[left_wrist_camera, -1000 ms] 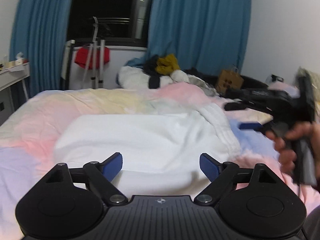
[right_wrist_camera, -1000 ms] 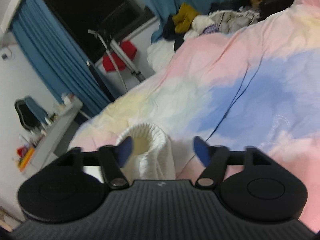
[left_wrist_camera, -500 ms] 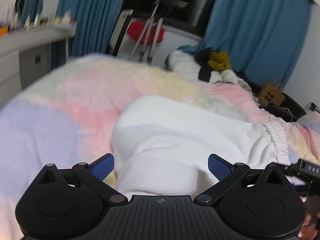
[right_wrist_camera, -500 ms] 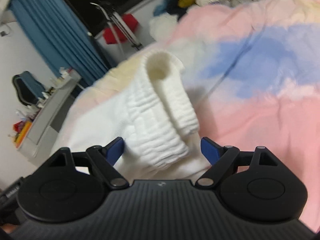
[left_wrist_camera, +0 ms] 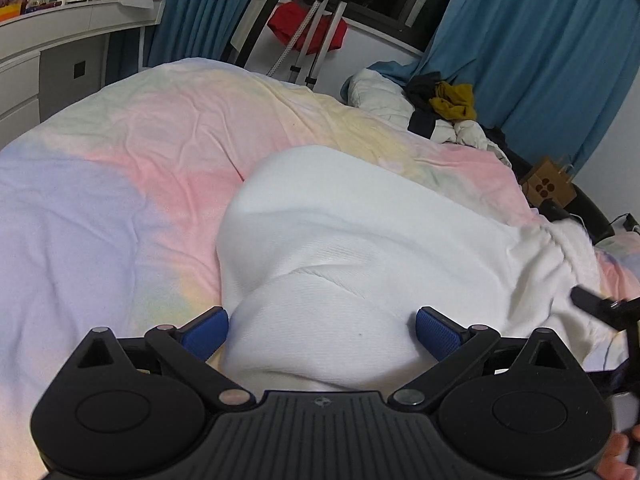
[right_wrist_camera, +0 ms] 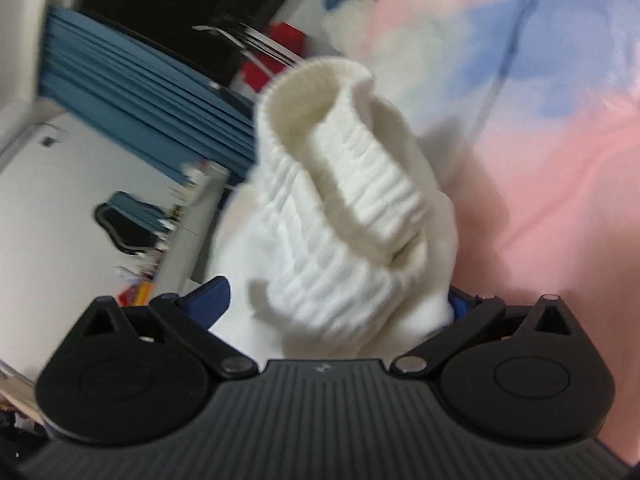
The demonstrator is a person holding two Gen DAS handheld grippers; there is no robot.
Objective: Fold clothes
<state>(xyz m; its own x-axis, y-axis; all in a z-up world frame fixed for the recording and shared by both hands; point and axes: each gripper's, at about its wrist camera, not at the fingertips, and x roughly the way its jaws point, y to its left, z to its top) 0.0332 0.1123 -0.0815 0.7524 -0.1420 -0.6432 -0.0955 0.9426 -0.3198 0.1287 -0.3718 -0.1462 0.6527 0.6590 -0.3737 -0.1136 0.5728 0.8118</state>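
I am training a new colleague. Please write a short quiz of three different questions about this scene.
1. True or false: the white garment lies on a bare wooden floor.
2. What lies between the fingers of the left gripper? A) a yellow towel B) white cloth C) nothing
3. Fill in: in the right wrist view, the ribbed cuff rises in front of the right ____.

Key: 1 false, it lies on the bed cover; 2 B; 3 gripper.

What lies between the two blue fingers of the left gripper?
A bulging fold of the white garment fills the gap between the left gripper's open fingers, as the left wrist view shows.
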